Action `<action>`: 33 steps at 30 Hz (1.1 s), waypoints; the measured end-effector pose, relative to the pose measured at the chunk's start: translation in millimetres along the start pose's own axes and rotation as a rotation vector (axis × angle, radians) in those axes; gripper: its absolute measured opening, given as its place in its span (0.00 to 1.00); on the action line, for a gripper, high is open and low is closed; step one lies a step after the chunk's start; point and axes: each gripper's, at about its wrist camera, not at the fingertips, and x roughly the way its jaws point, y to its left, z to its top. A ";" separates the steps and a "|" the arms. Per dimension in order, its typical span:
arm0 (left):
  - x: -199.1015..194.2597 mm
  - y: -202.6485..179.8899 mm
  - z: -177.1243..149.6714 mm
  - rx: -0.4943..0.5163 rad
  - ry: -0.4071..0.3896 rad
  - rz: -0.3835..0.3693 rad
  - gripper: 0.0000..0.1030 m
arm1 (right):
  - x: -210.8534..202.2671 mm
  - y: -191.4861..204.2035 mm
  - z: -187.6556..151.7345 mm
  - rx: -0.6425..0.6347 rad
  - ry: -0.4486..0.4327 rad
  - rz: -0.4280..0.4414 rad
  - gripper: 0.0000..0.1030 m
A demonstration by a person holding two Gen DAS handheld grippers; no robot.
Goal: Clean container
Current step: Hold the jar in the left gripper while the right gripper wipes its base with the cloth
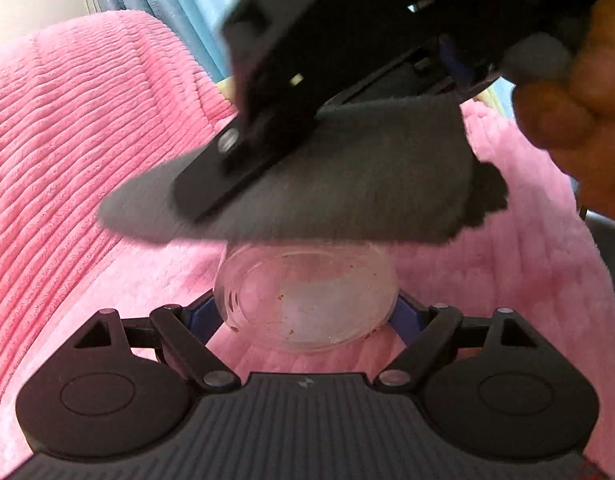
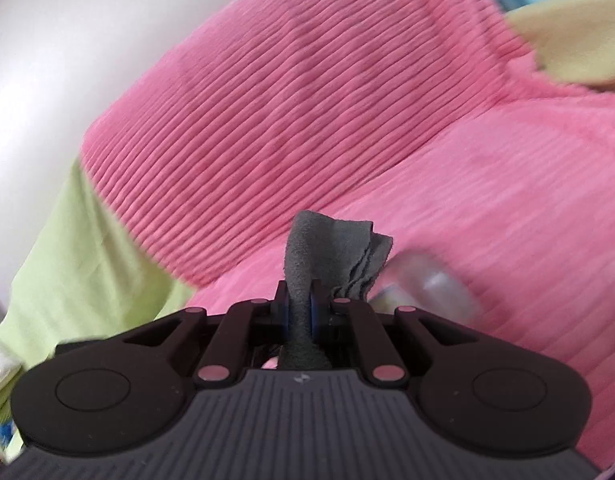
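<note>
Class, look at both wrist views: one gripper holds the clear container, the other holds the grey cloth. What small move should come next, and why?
Probably lower the right gripper so the grey cloth dips into the clear container. The left gripper clamps the container with its opening towards the cloth; brownish specks still dot its inside, and the cloth hangs just above the rim, apparently not yet inside.
</note>
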 end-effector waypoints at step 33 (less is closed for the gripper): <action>-15.0 19.8 -1.1 -0.136 -0.025 -0.042 0.83 | -9.4 -18.3 6.7 0.062 -0.082 -0.069 0.07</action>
